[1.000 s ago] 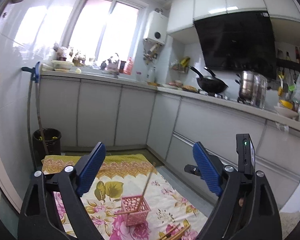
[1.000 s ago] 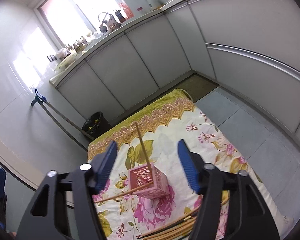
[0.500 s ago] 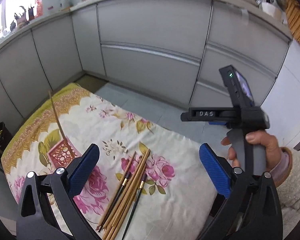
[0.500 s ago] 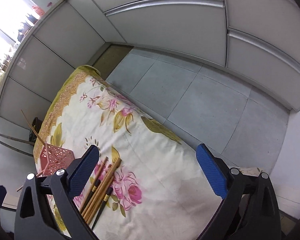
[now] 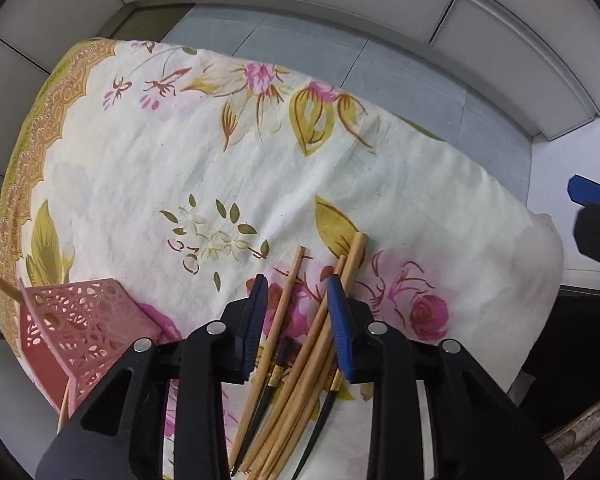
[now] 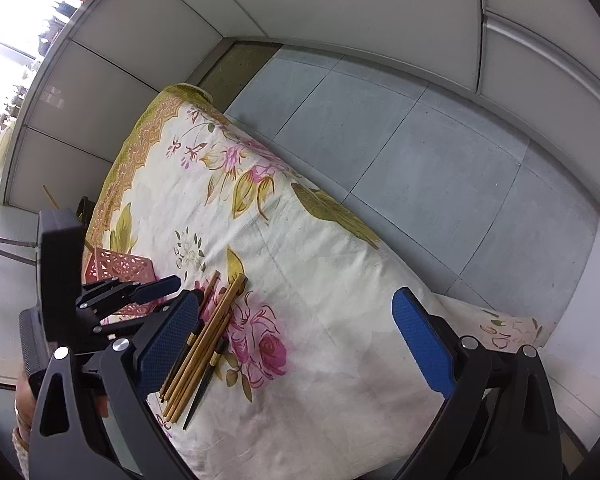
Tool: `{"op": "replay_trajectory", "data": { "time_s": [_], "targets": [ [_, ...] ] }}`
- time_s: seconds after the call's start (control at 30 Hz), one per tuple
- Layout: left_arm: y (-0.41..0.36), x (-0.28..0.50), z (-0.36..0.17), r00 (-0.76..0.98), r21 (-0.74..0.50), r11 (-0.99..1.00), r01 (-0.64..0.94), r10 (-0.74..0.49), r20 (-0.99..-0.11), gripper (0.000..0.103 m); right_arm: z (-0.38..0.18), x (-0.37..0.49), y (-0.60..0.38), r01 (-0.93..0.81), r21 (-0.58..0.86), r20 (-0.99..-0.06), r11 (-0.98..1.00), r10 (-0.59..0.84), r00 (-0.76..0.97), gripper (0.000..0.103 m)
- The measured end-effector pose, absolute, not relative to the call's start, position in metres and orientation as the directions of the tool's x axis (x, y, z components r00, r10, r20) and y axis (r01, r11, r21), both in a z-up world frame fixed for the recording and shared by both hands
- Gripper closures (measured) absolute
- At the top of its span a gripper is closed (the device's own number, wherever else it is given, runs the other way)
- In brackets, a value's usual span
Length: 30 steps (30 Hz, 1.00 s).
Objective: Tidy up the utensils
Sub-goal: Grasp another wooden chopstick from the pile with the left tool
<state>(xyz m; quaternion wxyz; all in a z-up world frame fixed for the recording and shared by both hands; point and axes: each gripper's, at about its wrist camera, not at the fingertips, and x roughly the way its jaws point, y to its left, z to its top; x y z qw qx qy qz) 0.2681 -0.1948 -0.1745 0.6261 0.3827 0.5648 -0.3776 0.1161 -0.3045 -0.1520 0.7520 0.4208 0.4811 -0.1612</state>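
A bundle of wooden and dark chopsticks (image 5: 300, 356) lies on a floral cloth (image 5: 228, 168). My left gripper (image 5: 298, 300) is low over the bundle, its jaws narrowed and open around several chopsticks without clamping them. A pink lattice holder (image 5: 80, 320) stands to its left with a chopstick (image 5: 0, 284) in it. In the right wrist view the bundle (image 6: 204, 340) and holder (image 6: 120, 268) show at the left, with the left gripper (image 6: 168, 292) over them. My right gripper (image 6: 300, 332) is wide open and empty above the cloth.
The cloth covers a low table with edges at the right (image 5: 540, 248) and the far side (image 6: 340, 224). Grey floor tiles (image 6: 420, 140) and white cabinet fronts (image 6: 340, 8) lie beyond.
Both grippers have tilted down and come close to the table. My left gripper has dropped onto the chopstick bundle and its jaws have narrowed around it. The right gripper stays wide open.
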Motion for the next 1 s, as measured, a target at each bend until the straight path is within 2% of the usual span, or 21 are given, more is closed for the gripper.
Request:
{"op": "replay_trajectory", "data": {
  "time_s": [0.07, 0.33, 0.37, 0.47, 0.73, 1.0],
  "targets": [
    [-0.196, 0.275, -0.181, 0.069, 0.052, 0.427, 0.903, -0.026, -0.997, 0.079, -0.154, 0.117, -0.304, 0.643, 0.487, -0.857, 0.591, 0.179, 0.484, 0.008],
    [-0.2, 0.284, -0.206, 0.037, 0.046, 0.417, 0.908, 0.03, -0.999, 0.082, -0.159, 0.121, -0.302, 0.642, 0.481, -0.862, 0.597, 0.188, 0.471, 0.008],
    [-0.199, 0.285, -0.207, 0.021, 0.023, 0.422, 0.906, 0.01, -1.0, 0.087, -0.159, 0.121, -0.302, 0.641, 0.482, -0.862, 0.597, 0.19, 0.47, 0.008],
    [-0.195, 0.285, -0.212, 0.005, -0.002, 0.416, 0.909, -0.015, -1.0, 0.096, -0.162, 0.122, -0.302, 0.646, 0.484, -0.863, 0.59, 0.196, 0.466, 0.008],
    [-0.158, 0.269, -0.204, 0.058, -0.009, 0.467, 0.884, -0.128, -0.99, 0.096, -0.173, 0.133, -0.29, 0.649, 0.442, -0.886, 0.62, 0.188, 0.424, 0.008],
    [-0.094, 0.251, -0.139, 0.168, -0.03, 0.536, 0.844, -0.317, -0.933, 0.096, -0.197, 0.156, -0.277, 0.666, 0.446, -0.893, 0.598, 0.241, 0.381, 0.008]
  ]
}}
